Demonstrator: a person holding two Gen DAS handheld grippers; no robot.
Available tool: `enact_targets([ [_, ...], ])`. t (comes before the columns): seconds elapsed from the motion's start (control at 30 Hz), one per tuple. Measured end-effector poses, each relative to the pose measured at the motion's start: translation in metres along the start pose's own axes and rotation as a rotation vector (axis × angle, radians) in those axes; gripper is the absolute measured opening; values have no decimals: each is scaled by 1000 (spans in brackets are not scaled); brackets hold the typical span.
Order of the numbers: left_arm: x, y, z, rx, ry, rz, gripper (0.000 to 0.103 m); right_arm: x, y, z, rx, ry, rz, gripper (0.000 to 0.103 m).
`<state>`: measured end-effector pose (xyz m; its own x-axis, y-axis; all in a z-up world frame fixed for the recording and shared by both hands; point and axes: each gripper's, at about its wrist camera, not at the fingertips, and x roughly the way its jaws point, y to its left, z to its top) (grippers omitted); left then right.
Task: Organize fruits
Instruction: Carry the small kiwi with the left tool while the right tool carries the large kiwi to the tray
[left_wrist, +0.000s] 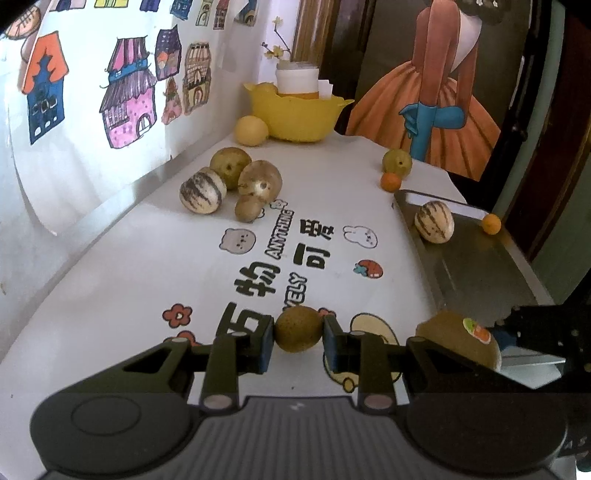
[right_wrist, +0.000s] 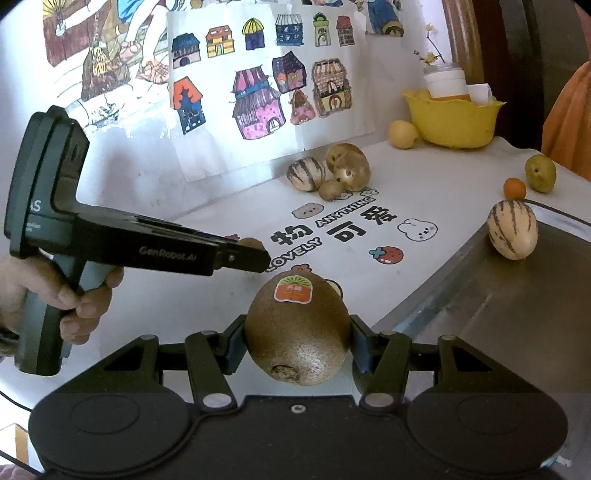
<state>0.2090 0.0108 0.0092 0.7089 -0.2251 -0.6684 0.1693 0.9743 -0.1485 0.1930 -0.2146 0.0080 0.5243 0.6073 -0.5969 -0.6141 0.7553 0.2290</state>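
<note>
Two fruits are in hand at once, so this reads as the carrying step of the sorting: each gripper has its piece off the white printed table cover (left_wrist: 155, 266) and neither has set it down yet. The right gripper (right_wrist: 297, 343) is clamped on a kiwi with a sticker (right_wrist: 297, 332), both blue pads pressed against its sides, the fruit poised near the edge of the metal tray (right_wrist: 517, 295). The left gripper (left_wrist: 298, 341) is closed on a small brown fruit (left_wrist: 298, 328) (a second, smaller kiwi by the look of it, though I cannot be sure), its fingers much closer together than the right's. The tray already holds a striped melon (right_wrist: 511, 229), with a small orange fruit (left_wrist: 491, 224) at its far rim in the left wrist view. The next move, I judge, is to swing the kiwi over the tray rim, lower it until it rests on the metal, and only then ease the fingers apart, since a round fruit on smooth steel may roll. More fruit waits in a cluster (left_wrist: 229, 184) by the wall and beside the yellow bowl (left_wrist: 295, 114).
</note>
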Motion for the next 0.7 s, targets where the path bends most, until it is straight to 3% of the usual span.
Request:
enact_targets([
  [0.33, 14, -15, 16, -29, -28, -59, 31, -24, -19, 6, 12, -49, -48, 58],
  [0.7, 40, -54, 35, -9, -66, -155, 31, -53, -75, 6, 60, -103, -213, 58],
])
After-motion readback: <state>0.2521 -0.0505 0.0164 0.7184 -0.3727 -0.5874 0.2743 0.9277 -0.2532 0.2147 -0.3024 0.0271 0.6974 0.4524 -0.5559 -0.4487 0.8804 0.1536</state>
